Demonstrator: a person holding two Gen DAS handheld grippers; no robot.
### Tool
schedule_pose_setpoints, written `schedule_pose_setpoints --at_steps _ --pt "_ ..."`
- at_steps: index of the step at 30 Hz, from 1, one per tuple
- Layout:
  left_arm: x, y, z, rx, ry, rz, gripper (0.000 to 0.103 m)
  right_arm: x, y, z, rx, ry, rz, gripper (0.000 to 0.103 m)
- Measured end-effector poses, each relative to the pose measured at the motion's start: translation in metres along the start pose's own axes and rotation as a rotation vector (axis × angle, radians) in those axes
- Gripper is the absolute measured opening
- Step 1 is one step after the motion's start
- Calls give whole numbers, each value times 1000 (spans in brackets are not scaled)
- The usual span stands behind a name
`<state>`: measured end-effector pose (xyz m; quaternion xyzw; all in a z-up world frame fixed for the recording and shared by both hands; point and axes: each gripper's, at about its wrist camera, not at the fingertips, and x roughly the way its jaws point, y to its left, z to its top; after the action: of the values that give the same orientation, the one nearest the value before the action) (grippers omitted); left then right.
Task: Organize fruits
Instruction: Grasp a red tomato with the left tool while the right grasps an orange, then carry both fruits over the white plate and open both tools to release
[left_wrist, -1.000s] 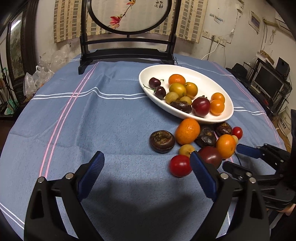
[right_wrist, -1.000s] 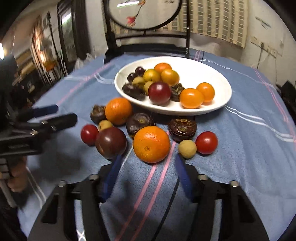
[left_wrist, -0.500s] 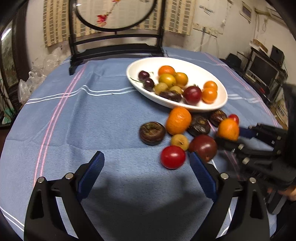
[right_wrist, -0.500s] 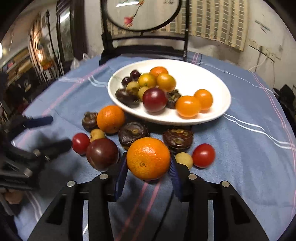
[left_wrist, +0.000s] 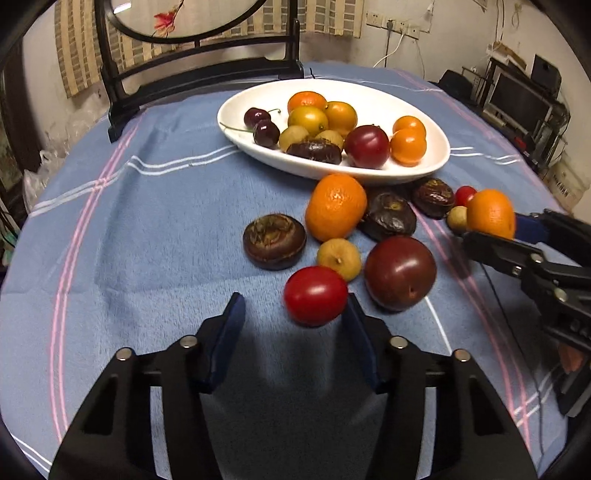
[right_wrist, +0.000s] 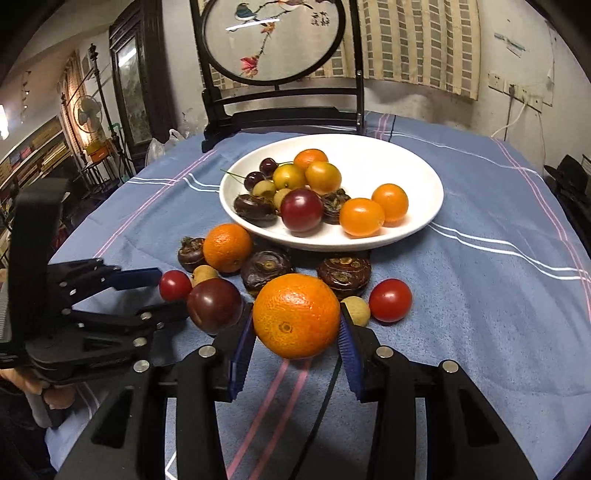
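Nearest, the right gripper (right_wrist: 297, 338) is clamped on a large orange (right_wrist: 296, 315), which looks lifted just above the blue-clothed table (right_wrist: 480, 332). To finish well, carry it level over the loose fruit and lower it into the bare right part of the white bowl (right_wrist: 424, 177) beyond. At left, the left gripper (left_wrist: 293, 321) points forward, jaws apart, a red tomato (left_wrist: 315, 295) between its tips.
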<state>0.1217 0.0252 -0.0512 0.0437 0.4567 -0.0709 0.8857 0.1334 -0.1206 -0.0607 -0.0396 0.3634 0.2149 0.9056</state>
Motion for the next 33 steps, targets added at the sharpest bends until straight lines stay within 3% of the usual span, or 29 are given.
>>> schedule_pose_setpoints --at_steps 4,13,18,21,25,33 --pt "-1 -7 2 16 -13 -15 30 -1 0 0 1 -2 5 43" --pt "-37 -8 4 0 -92 -24 30 -10 -7 1 37 -46 19 43" --pt "-58 -9 30 -2 -153 -39 30 -41 -6 16 62 -196 18 43" --pt "-61 -6 53 -29 -173 -43 30 -50 -5 32 71 -235 7 43" --pt "-53 -1 81 -71 -181 -55 30 -40 -4 57 50 -211 -12 43" --pt "-4 5 120 -111 -111 -35 30 16 -20 79 101 -126 -18 43"
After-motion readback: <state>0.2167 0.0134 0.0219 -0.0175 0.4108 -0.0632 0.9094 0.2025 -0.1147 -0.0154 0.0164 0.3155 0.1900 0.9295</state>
